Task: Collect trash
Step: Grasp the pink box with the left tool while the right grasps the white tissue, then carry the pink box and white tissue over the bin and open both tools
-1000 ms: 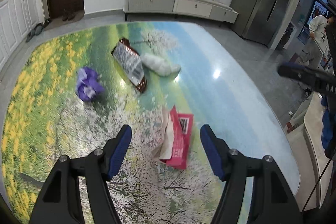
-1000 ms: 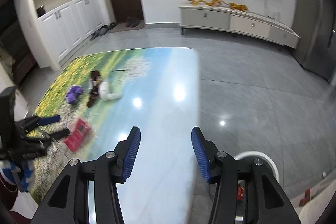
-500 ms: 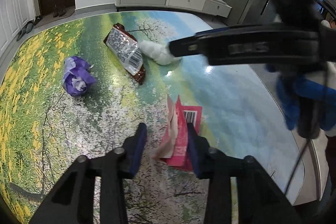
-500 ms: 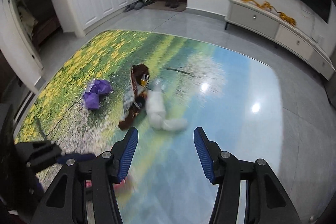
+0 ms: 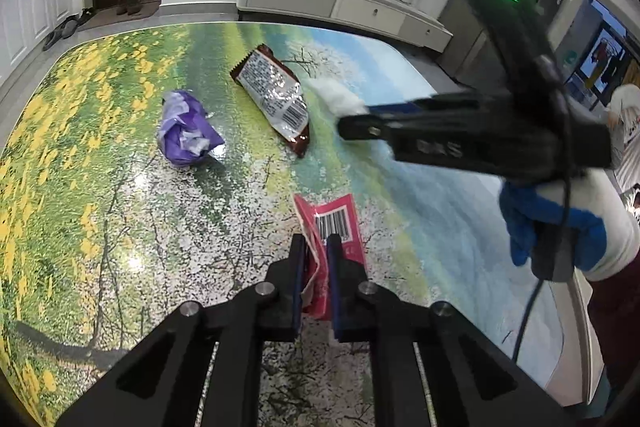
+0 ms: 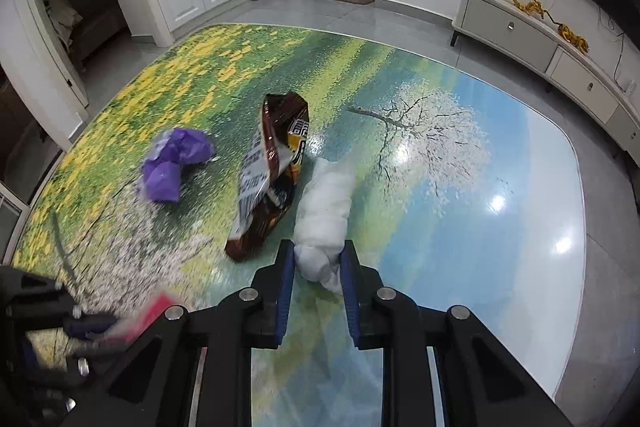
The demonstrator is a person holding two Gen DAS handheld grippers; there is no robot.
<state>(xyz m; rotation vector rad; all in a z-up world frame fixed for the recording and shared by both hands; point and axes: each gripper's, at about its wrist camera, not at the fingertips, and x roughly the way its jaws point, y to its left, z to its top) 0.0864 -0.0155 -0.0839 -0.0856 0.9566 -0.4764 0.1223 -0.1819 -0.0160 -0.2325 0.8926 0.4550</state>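
Left gripper (image 5: 316, 259): fingers pinching red wrapper (image 5: 336, 223).
Right gripper (image 6: 316, 263): fingers closing on white wad (image 6: 324, 215).
Bench (image 6: 460, 207): purple wrapper (image 6: 172, 163) far left.

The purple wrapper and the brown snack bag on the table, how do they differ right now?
The purple wrapper is crumpled into a ball, while the brown snack bag lies stretched out long. The purple wrapper sits alone on the table; the brown snack bag lies right beside the white wad that the right gripper is closing on. The brown snack bag shows printed text and a barcode; the purple wrapper shows none. Neither is in a gripper.
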